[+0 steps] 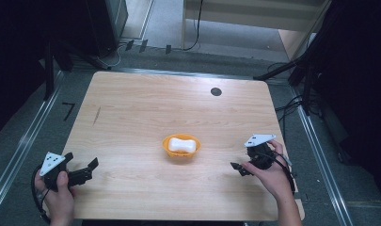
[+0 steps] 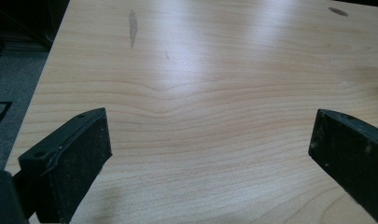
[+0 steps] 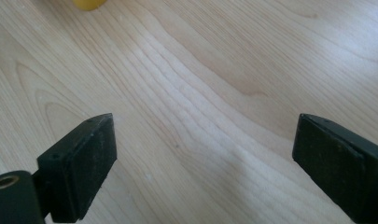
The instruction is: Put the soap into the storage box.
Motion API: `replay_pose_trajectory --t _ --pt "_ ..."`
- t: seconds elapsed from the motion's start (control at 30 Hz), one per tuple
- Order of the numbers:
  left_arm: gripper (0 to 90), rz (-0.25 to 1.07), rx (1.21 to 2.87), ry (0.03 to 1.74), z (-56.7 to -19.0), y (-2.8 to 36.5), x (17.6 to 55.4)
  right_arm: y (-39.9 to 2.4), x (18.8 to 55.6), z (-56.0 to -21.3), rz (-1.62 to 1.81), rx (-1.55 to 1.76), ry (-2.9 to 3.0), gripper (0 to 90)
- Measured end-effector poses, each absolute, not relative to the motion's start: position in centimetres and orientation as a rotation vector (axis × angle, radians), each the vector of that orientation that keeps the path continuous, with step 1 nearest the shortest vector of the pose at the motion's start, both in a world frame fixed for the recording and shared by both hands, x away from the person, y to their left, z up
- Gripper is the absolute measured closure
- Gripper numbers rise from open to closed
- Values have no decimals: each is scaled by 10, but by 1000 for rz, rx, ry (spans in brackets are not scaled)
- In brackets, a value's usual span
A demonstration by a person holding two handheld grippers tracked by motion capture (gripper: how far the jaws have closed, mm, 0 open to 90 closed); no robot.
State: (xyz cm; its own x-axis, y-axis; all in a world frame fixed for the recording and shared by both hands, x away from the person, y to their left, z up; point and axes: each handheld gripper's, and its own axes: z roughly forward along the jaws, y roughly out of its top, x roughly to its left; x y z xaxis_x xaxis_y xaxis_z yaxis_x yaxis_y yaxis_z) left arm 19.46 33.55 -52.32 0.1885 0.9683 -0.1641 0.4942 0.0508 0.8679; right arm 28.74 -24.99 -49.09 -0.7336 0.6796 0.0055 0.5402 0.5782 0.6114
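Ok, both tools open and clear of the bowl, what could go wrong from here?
1. The bowl looks light and sits loose on the table; a one-sided push from the right tool could slide or tip it.
2. The white block sits loose inside and could spill.
3. The left tool starts farther off.

My table and what is lying around it

I am looking down on a pale wooden table (image 1: pixel 131 113) that is carrying an orange bowl (image 1: pixel 180 153) near its middle, with a white soap-like bar (image 1: pixel 182 144) sitting inside it. A dark round hole (image 1: pixel 216 91) is showing near the far edge, and a thin dark streak (image 1: pixel 97 115) is marking the wood toward the left. Black cables (image 1: pixel 195 28) are trailing over the grey floor (image 1: pixel 169 28) beyond the table.
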Motion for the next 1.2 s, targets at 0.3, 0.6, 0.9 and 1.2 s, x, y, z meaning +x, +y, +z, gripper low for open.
replay_pose_trajectory --t 0.3,0.6,0.9,1.2 --pt "0 673 1576 1428 -523 335 194 -275 273 -501 958 1082 2507 31" --pt "0 695 1585 1414 -523 333 193 -298 257 -511 1020 1139 2446 29" --pt "0 730 1604 1395 -523 330 191 -320 237 -524 1102 1190 2362 20" --pt "0 738 1610 1387 -523 328 191 -342 219 -542 1228 1268 2224 0"
